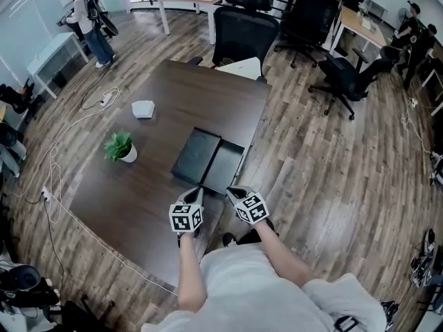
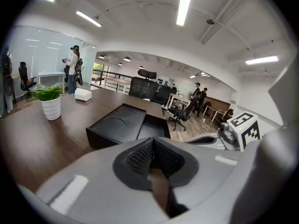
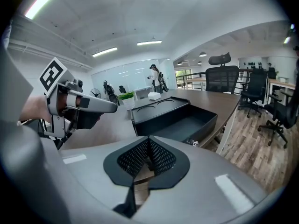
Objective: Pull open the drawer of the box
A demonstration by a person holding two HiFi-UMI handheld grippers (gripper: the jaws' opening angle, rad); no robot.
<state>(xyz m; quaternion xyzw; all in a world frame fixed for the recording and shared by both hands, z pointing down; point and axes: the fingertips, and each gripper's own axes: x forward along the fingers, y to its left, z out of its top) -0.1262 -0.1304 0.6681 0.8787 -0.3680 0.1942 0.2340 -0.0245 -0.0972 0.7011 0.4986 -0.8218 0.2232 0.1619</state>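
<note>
Black box (image 1: 196, 152) is set mid-way on the table (image 1: 131, 185), right of the potted plant (image 1: 120, 147). Its drawer (image 1: 225, 166) is already slid out toward the table's right edge. The box is judged rigid and fairly light, likely to skid on the smooth top, so the body should be steadied. Hold is best taken at the small shiny pull (image 3: 193, 142) on the drawer front. Left gripper (image 2: 153, 154): pads pressed together, nothing held. Right gripper (image 3: 148, 157): likewise closed and empty, short of the box.

Black box (image 1: 196, 154) and drawer (image 1: 225, 168), dark brown desk (image 1: 173, 88), green plant (image 1: 118, 144) in white pot (image 1: 129, 156), black-and-white square markers on grey left tool (image 2: 153, 148) and right tool (image 3: 148, 149).
</note>
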